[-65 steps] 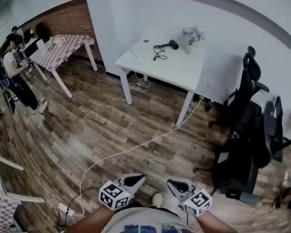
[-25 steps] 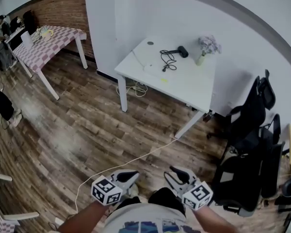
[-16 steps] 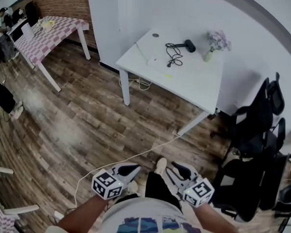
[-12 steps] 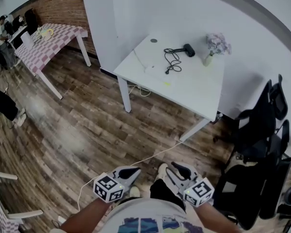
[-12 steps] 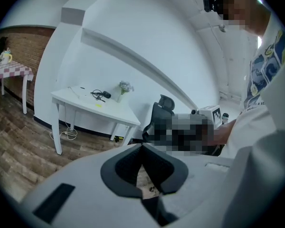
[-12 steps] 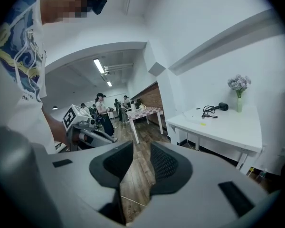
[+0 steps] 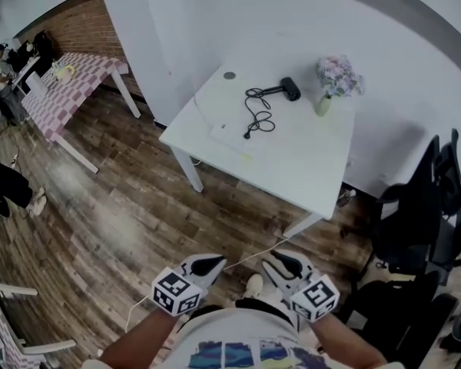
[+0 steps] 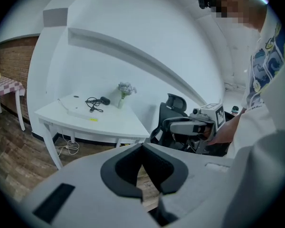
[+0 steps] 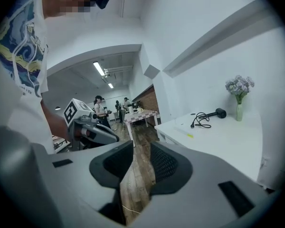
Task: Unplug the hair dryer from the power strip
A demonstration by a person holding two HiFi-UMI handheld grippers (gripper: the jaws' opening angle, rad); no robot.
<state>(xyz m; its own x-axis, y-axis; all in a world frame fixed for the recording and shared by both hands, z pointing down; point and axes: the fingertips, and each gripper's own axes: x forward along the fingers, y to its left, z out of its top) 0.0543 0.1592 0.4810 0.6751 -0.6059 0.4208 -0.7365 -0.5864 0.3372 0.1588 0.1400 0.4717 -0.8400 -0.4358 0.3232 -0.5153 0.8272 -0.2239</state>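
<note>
A black hair dryer lies at the far side of the white table, and its black cord coils towards a white power strip. From here I cannot tell whether the plug sits in the strip. Both grippers hang low over the wood floor, well short of the table. My left gripper has its tips together and nothing between them. My right gripper stands open and empty. The dryer and strip show far ahead in the left gripper view, and the dryer shows in the right gripper view too.
A vase of flowers stands beside the dryer. Black office chairs crowd the right side. A white cable runs across the floor under the grippers. A checkered table and people are at the far left.
The white table has come nearer and larger in the head view. Both grippers have travelled forward with the person, side by side, still low at the bottom of the view.
</note>
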